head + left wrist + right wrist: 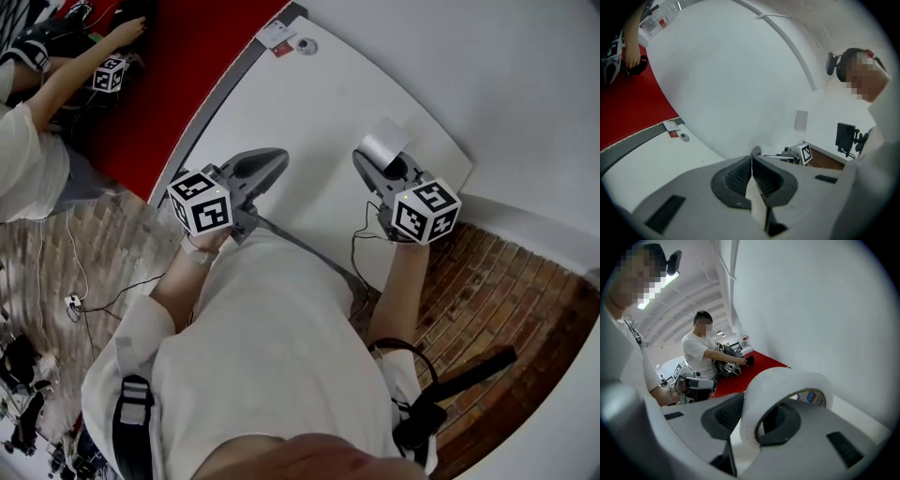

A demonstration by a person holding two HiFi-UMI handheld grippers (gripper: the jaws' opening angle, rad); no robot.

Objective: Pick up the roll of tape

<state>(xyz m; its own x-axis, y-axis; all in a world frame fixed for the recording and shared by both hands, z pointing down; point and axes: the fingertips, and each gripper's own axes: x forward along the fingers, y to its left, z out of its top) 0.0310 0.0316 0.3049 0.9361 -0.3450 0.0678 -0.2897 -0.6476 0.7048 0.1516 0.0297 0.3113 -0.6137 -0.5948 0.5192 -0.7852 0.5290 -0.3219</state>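
Left gripper point(751, 164): jaws pressed together, nothing between them, held over white table point(309, 103). Right gripper point(751, 417): jaws partly apart, clamped on wall of roll of tape point(780, 380), one jaw inside hole, other outside. Roll at gripper tip, clear of table. Farther: red mat point(187, 66), second person point(701, 350) beside it.
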